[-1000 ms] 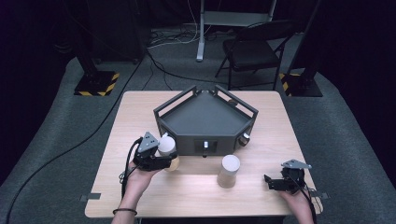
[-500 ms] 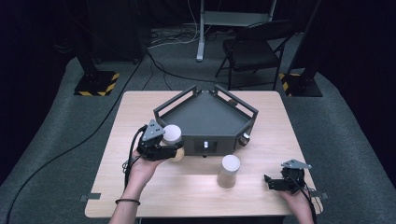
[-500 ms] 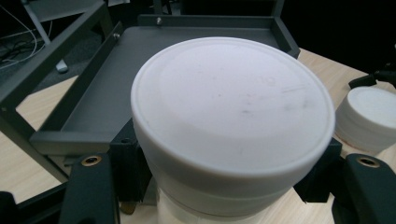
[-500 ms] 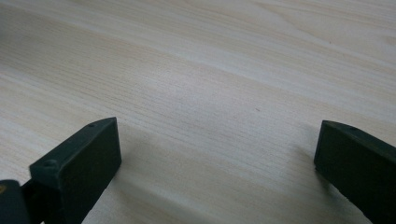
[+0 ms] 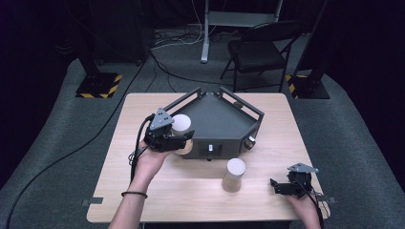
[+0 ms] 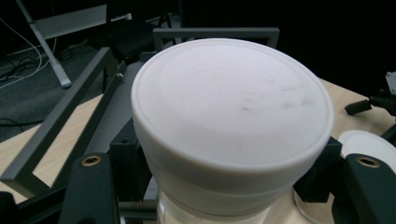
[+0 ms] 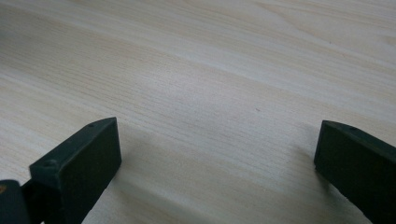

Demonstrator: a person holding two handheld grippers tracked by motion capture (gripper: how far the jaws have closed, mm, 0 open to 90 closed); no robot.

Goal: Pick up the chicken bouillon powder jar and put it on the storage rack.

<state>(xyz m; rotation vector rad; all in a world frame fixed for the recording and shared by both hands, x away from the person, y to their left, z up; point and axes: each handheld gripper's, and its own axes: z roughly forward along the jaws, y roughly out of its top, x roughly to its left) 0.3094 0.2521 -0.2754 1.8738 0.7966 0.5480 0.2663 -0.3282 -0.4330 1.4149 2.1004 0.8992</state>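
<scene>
My left gripper (image 5: 184, 138) is shut on a white-lidded jar (image 5: 181, 126) and holds it in the air at the left front corner of the dark grey angular tray (image 5: 217, 117). In the left gripper view the jar's white lid (image 6: 232, 116) looms large between the black jaws, with the tray's rail (image 6: 56, 126) behind it. A second white-lidded jar (image 5: 234, 174) stands upright on the wooden table (image 5: 191, 191) in front of the tray. My right gripper (image 5: 277, 186) rests near the table's front right corner, jaws wide open over bare wood (image 7: 210, 107), nothing between them.
A black folding chair (image 5: 260, 50) and a metal stand (image 5: 206, 33) sit beyond the table's far edge. Black posts with yellow-striped bases (image 5: 98, 85) flank the table. A cable (image 5: 57, 157) trails off to the left over the grey floor.
My left hand has lifted the jar up off the table and carried it toward the tray's left front corner. The right gripper and the standing jar have stayed put.
</scene>
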